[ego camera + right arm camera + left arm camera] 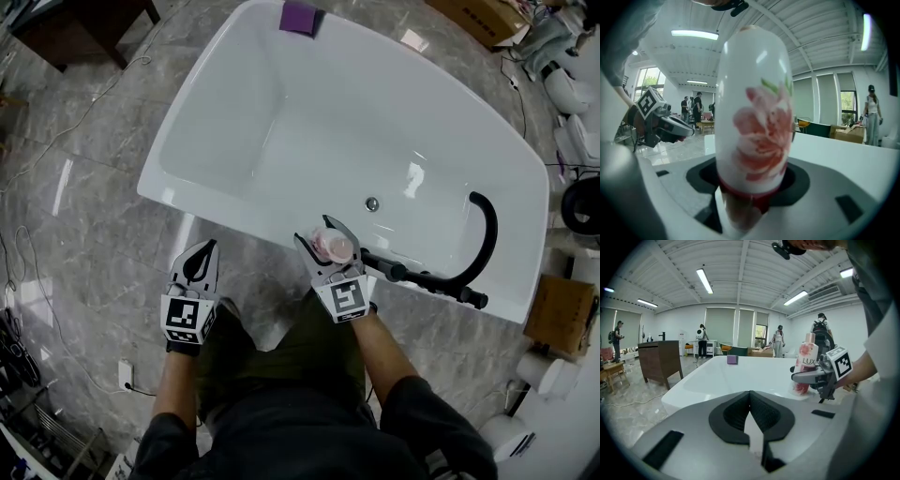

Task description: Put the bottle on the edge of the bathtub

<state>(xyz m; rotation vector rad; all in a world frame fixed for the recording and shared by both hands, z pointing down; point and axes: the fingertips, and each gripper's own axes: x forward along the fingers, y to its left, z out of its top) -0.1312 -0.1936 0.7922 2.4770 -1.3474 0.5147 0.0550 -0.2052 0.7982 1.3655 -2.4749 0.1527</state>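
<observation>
Two jaws of the right gripper [323, 236] stand wide apart around the pink-flowered bottle [334, 247], flanking it without pressing, where it stands upright on the bathtub's [262, 225] near rim close to the black faucet [483, 234], while the left gripper [208, 247], closed and empty, hovers just outside that rim.

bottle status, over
Left gripper shut, empty. Right gripper open around bottle. Bottle upright on tub edge. Black faucet close beside.
</observation>
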